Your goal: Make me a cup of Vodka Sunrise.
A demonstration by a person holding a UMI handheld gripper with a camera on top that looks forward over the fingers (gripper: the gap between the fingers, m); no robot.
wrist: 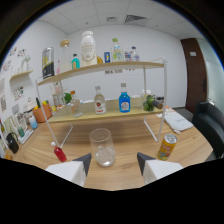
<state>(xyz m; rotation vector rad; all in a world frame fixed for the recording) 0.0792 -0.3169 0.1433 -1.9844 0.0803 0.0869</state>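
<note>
A clear glass [102, 146] with ice in its bottom stands on the wooden table [130, 135], just ahead of my gripper [114, 161] and slightly toward its left finger. The fingers [83, 161] are spread apart with nothing between them. A small red bottle [59, 152] lies on the table left of the glass. An orange drink can [167, 146] stands to the right. On the lower shelf [110, 116] stand a bottle with a red label [99, 101] and a blue bottle [124, 100].
A two-tier wooden rack with white legs [162, 100] stands behind the glass; its upper shelf carries a large white bottle [88, 48], a dark can [48, 62] and several small bottles. A folded cloth [178, 121] lies right; a black chair [210, 122] beyond.
</note>
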